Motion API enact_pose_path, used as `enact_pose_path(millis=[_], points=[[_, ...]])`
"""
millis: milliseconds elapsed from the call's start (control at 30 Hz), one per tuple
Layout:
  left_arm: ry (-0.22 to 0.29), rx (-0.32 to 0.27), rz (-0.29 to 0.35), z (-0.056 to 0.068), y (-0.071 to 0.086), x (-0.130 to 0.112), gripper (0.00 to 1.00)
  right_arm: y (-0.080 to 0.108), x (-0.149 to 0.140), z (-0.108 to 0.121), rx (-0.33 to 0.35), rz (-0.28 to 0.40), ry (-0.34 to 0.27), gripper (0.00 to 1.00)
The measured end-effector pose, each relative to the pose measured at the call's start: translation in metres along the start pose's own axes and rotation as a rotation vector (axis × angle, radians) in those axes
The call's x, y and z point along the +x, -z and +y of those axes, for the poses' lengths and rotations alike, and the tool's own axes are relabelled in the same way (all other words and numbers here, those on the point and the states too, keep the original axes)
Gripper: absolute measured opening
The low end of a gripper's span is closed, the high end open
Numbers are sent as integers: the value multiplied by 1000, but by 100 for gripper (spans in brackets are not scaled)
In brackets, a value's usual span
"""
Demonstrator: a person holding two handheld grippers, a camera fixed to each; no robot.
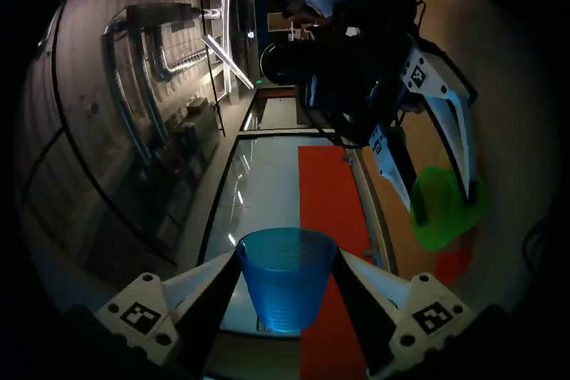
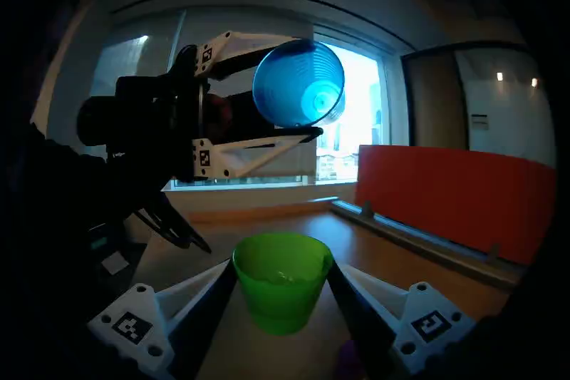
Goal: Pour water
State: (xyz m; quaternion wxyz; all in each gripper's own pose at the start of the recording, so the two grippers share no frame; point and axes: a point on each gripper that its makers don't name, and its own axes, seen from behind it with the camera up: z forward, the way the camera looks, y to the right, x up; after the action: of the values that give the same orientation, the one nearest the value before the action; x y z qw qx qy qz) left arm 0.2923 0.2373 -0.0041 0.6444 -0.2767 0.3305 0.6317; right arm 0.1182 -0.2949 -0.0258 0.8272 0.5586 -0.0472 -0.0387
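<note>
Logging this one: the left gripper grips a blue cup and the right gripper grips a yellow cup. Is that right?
Not quite. The right gripper grips a green cup, not a yellow one; the right gripper view shows it. The left gripper does grip a blue cup.

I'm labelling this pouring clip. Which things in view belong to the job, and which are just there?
In the job: blue cup, left gripper, green cup, right gripper.
Just there: red partition, window, desk.

Dim interior, window (image 2: 360, 105) glare (fisheye-warped edges)
</note>
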Motion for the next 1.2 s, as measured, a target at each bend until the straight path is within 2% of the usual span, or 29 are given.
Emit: enact_pose_path(millis=[367,667,867,1200], points=[[16,3,-6,-2,-2,-5,86,1,0,0,-3,1,0,90],[85,14,-36,-2,0,-18,86,4,1,-1,-6,4,0,91],[179,18,-45,1,1,-25,86,5,2,-1,-8,8,0,91],[401,33,-43,1,3,-37,86,6,3,0,-15,11,2,91]])
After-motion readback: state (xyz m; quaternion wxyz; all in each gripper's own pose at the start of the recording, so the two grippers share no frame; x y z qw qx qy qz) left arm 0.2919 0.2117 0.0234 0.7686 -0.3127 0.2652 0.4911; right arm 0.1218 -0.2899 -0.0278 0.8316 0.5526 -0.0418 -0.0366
